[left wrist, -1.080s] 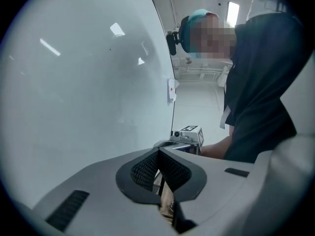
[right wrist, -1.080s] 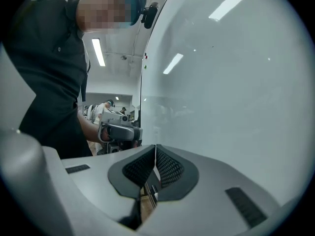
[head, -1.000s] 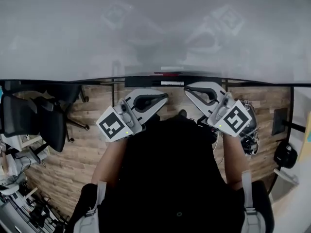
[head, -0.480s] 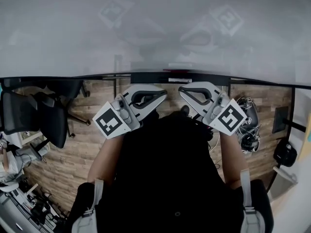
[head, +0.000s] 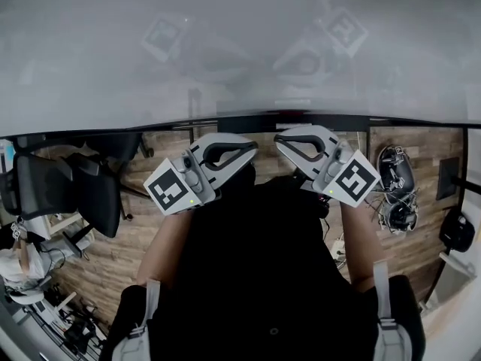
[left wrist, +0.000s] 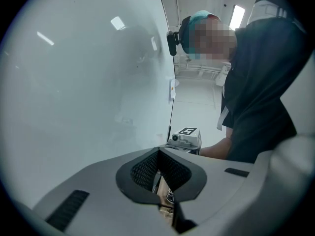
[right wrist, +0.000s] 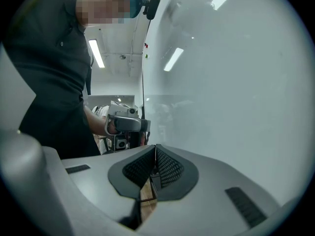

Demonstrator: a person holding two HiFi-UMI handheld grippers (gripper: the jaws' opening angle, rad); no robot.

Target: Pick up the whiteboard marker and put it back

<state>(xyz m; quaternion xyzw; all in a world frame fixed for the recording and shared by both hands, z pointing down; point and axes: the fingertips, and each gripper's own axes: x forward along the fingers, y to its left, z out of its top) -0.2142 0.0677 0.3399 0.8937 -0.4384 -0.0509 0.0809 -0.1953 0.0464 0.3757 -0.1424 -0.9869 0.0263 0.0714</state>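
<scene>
- Black shirt filling lower middle of head view, bare forearms on either side.
- Left gripper held at chest height, jaws pressed together, tips touching, nothing between them.
- Right gripper just beside it, not touching it, jaws likewise together and empty.
- Both grippers angled inward, tips toward lower edge of whiteboard.
- Wood floor underneath; office chair at left, tangle of cables at right.
- Dark ledge along bottom of whiteboard, just past gripper tips.
- Whiteboard marker not clearly made out: only a faint reddish smear at ledge, possibly it, too blurred to tell.
- Smear ahead of right gripper, nearer to it than to left gripper, apart from both sets of jaws.
- Dim reflections of both grippers higher up on whiteboard.
</scene>
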